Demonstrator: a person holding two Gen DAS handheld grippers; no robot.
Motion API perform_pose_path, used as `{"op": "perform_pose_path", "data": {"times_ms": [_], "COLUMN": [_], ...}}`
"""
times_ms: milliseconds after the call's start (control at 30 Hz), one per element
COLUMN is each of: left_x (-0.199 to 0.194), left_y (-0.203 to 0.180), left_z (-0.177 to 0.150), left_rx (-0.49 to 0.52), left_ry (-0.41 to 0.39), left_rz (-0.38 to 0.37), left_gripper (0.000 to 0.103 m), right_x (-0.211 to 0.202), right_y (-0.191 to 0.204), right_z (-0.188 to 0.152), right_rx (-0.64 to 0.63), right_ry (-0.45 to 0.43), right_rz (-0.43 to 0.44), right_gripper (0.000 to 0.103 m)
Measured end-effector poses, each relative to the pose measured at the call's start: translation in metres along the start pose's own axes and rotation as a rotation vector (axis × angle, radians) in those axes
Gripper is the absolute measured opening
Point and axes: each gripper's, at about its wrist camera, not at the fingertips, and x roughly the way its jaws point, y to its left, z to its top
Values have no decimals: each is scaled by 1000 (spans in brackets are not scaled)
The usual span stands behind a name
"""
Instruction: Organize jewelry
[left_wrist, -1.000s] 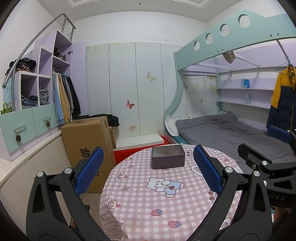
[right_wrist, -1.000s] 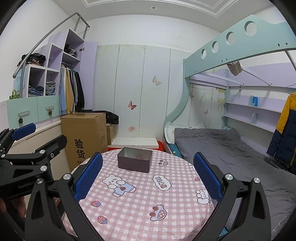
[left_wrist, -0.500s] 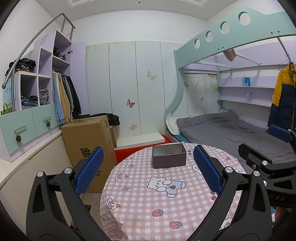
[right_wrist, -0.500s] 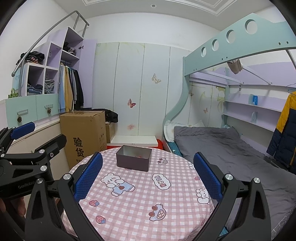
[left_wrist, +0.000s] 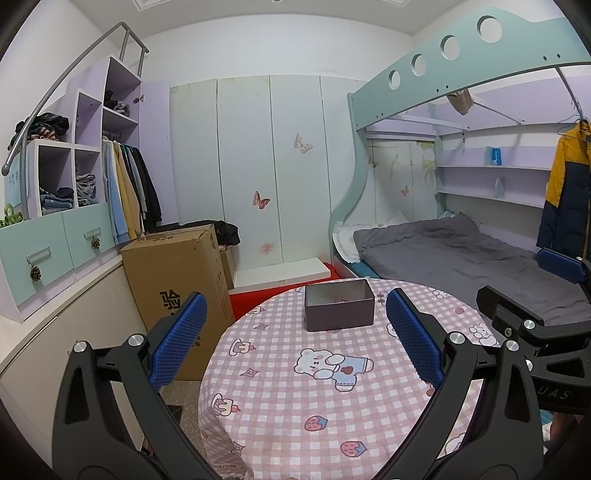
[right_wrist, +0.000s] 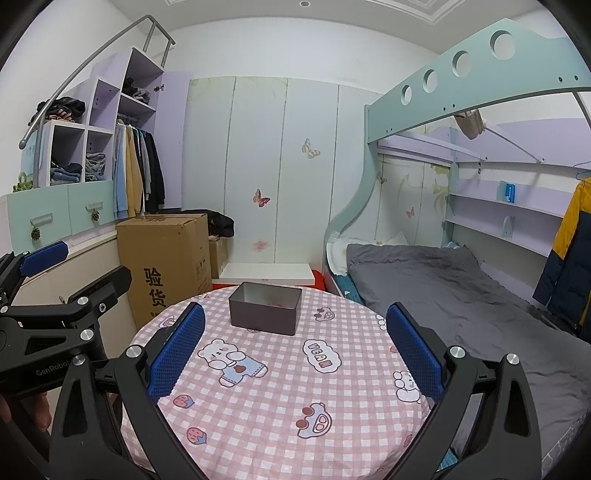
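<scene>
Barely anything has shifted over the last second. The left gripper (left_wrist: 295, 336) hangs above the near part of the round table with its blue pads spread wide and nothing between them; the right gripper (right_wrist: 295, 339) is held the same way, jaws fully apart and empty. Compared with a second ago, both views sit a touch differently, so that the dark jewelry box (left_wrist: 339, 308) appears slightly higher in each frame, which suggests both tools have tipped or drifted only a little, not advanced.

The box itself has not moved: it stands open-topped on the far half of the pink checked tablecloth (left_wrist: 295, 398), well apart from both grippers. Some small reddish pieces show faintly inside it in both wrist views, too small to identify. No loose jewelry can be made out on the cloth.

Judging from this, the task stands at its very start or a pause, neither tool has yet committed to a reach, and the box is the likely target.
</scene>
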Motion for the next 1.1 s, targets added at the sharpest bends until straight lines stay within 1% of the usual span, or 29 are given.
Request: {"op": "perform_pose_path", "data": {"times_ms": [367, 867, 1100], "left_x": [21, 71, 102], "left_y": [-3, -5, -8], "left_z": [-4, -15, -24], "left_rx": [-1, -14, -48], "left_ry": [34, 133, 208], "left_rz": [-2, -16, -47], "left_gripper": [96, 96, 96], "right_x": [19, 61, 83], "right_y": [-3, -10, -16], "right_z": [-3, -10, -17], "right_rx": [4, 9, 5], "right_ry": [30, 115, 159], "right_rz": [-8, -37, -54], "right_gripper": [95, 95, 95]}}
